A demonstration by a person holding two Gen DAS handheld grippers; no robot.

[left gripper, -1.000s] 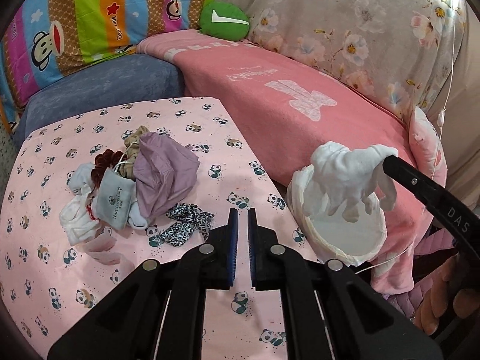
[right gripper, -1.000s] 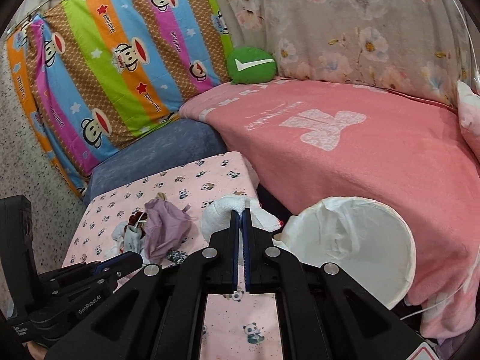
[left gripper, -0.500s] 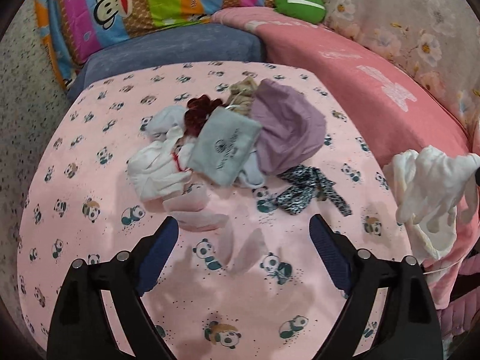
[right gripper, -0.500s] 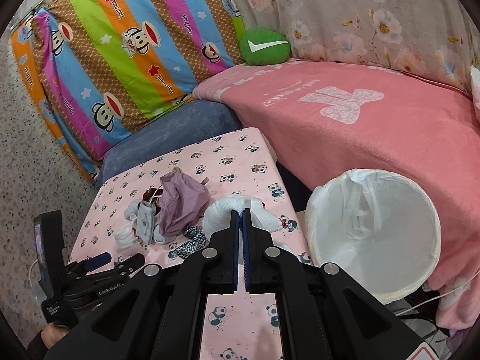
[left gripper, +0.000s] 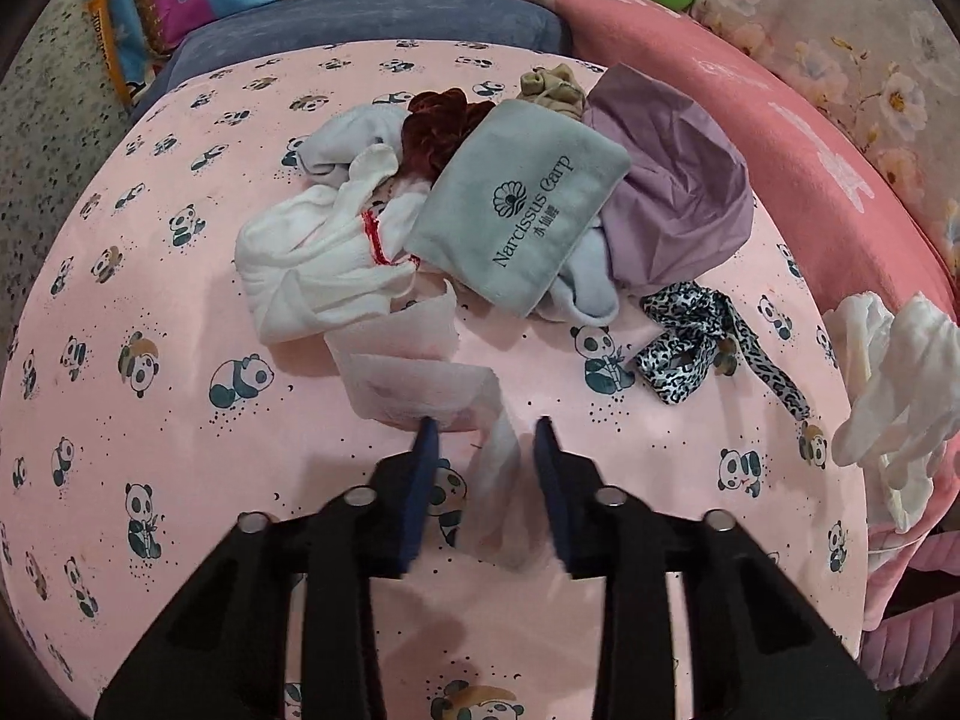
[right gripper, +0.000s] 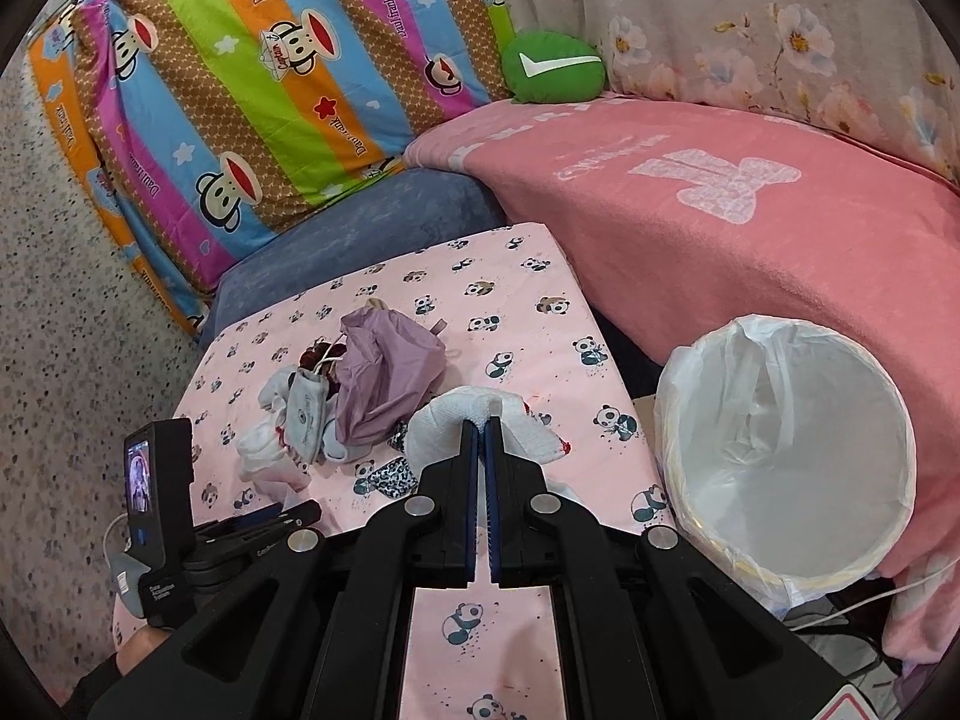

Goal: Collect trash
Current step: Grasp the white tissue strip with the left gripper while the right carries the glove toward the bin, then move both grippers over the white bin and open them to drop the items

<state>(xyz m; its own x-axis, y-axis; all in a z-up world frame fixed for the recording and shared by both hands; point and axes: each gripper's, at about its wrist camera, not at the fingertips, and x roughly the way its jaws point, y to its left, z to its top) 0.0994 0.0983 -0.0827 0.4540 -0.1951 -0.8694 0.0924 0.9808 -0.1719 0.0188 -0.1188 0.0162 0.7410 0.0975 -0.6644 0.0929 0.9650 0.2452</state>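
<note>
- Your left fingers (left gripper: 486, 429) were shut, sprang wide, and are now closing around the pale tissue strip (left gripper: 420, 372); its trailing end lies between them, not yet pinched.
- Your right fingers (right gripper: 482, 420) stay clamped on the white glove (right gripper: 444, 420), above the panda-print surface (right gripper: 510, 276).
- The lined bin (right gripper: 780, 450) waits open at three o'clock of the right fingers.
- The rest of the trash pile (left gripper: 522, 210) sits at twelve o'clock of the left fingers, so that pickup is nearly secured.

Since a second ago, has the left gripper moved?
Yes. The left gripper dropped toward the panda-print pink tablecloth, away from the white-lined bin, and is closing around a pale tissue strip.
</note>
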